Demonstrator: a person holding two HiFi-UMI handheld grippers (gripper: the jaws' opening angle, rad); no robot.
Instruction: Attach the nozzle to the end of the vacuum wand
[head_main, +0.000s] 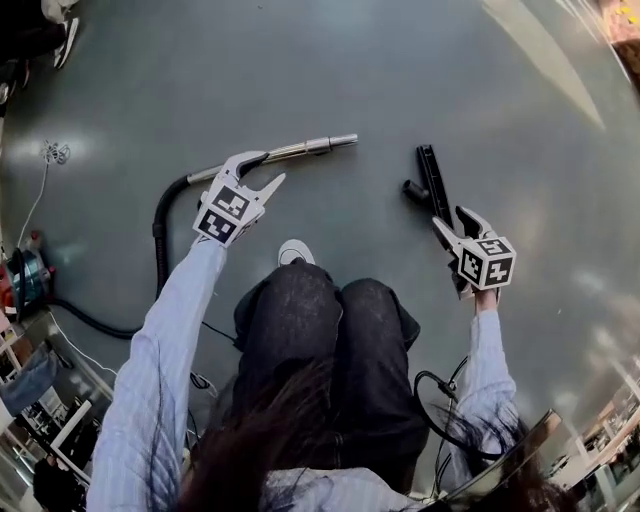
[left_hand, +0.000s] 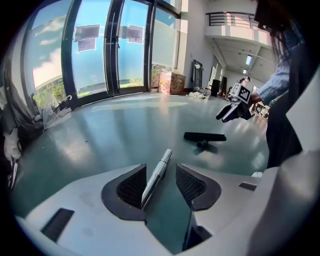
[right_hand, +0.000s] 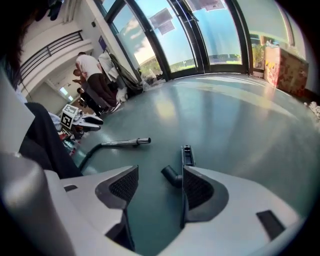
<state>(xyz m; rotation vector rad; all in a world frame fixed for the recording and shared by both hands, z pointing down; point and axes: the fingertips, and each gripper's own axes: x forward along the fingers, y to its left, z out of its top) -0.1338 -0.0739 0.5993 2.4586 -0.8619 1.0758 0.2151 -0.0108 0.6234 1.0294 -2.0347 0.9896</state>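
Pickup step, nothing held yet. Your left gripper (head_main: 265, 168) hangs open over the wand (head_main: 300, 149) lying on the floor (head_main: 350, 60). Your right gripper (head_main: 452, 218) is open just beside the nozzle (head_main: 432, 180) (well apart from the wand). Next, clamp each and line up the nozzle's socket with the wand tip.
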